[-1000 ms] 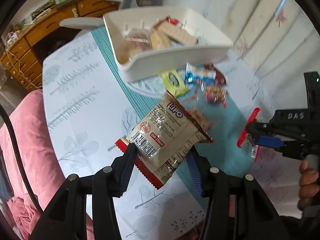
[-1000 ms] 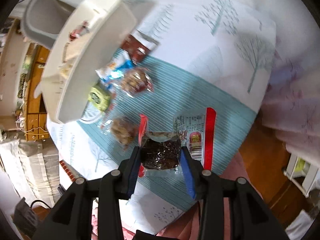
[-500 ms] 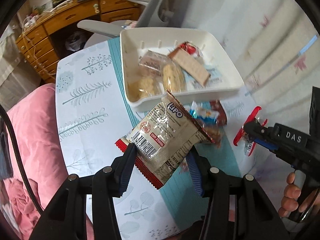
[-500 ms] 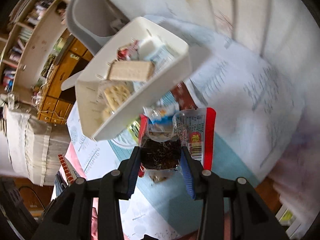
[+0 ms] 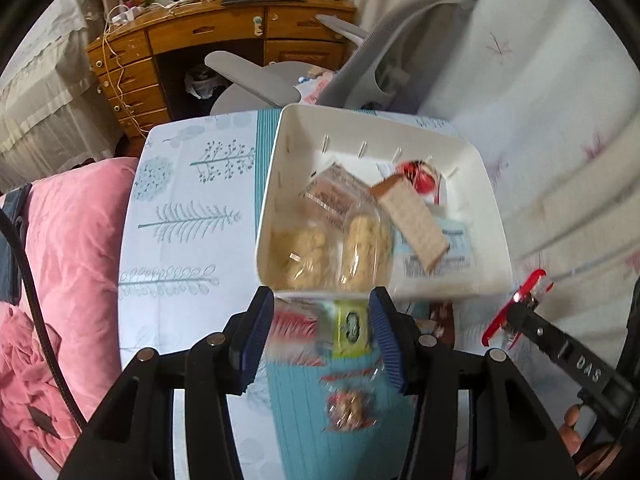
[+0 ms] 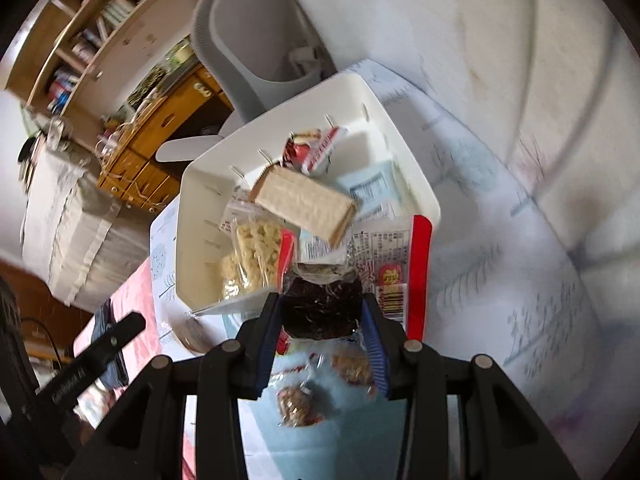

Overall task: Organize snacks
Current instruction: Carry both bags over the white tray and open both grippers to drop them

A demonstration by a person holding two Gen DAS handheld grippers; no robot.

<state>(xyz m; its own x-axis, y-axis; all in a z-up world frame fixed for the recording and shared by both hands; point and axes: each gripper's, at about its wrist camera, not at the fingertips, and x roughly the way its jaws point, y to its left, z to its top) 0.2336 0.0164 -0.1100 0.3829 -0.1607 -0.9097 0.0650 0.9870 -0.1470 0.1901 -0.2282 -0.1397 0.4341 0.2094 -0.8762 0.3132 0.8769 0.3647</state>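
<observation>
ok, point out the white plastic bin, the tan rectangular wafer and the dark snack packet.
white plastic bin [image 5: 494, 216], left wrist view, right wall
tan rectangular wafer [image 6: 306, 202], right wrist view, top face
dark snack packet [image 6: 322, 308], right wrist view, middle

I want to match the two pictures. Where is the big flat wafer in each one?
Left wrist view: the wafer lies right of middle, leaning in the white bin.
Right wrist view: the wafer sits just above middle, in that bin.
Shared landmark: the grey chair behind the bin.

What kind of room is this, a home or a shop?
Probably a home, a bedroom or study: a wooden desk with drawers, a grey office chair, bookshelves and pink bedding surround the table.
</observation>
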